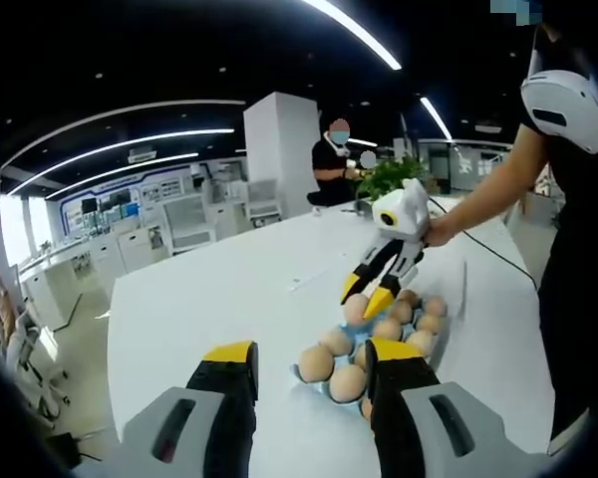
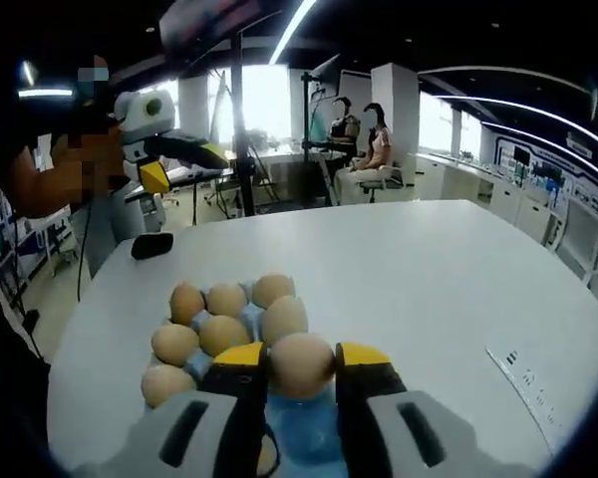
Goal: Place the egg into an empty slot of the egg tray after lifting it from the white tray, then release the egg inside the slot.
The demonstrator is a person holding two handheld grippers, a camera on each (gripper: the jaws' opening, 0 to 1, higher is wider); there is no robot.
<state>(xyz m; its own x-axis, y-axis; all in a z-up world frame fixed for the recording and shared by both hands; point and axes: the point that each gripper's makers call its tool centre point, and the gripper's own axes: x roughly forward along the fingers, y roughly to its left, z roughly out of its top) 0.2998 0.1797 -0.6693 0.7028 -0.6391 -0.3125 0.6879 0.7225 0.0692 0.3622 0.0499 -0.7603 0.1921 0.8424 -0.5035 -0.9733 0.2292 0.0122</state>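
Yellow-tipped jaws of the left gripper (image 1: 309, 370) stand spread apart and empty in the left gripper view, above a white table (image 1: 209, 299) in an open-plan room with strip lights overhead. Just beyond them lies the blue egg tray (image 1: 324, 388), most slots filled with brown eggs; the right gripper (image 1: 366, 295), held by a person standing at the table's edge, has its tips down at the tray's far row, pinching an egg (image 1: 356, 310). Seated person and green plant (image 1: 389, 177) at the table's far end. In the right gripper view, the right gripper (image 2: 301, 360) is pinched on the egg (image 2: 301, 365), low over the egg tray (image 2: 309, 438); whether it sits in a slot cannot be told. Left gripper (image 2: 164, 159) hovers well apart, beyond the tray. Dark object (image 2: 151, 244) on the table (image 2: 429, 269).
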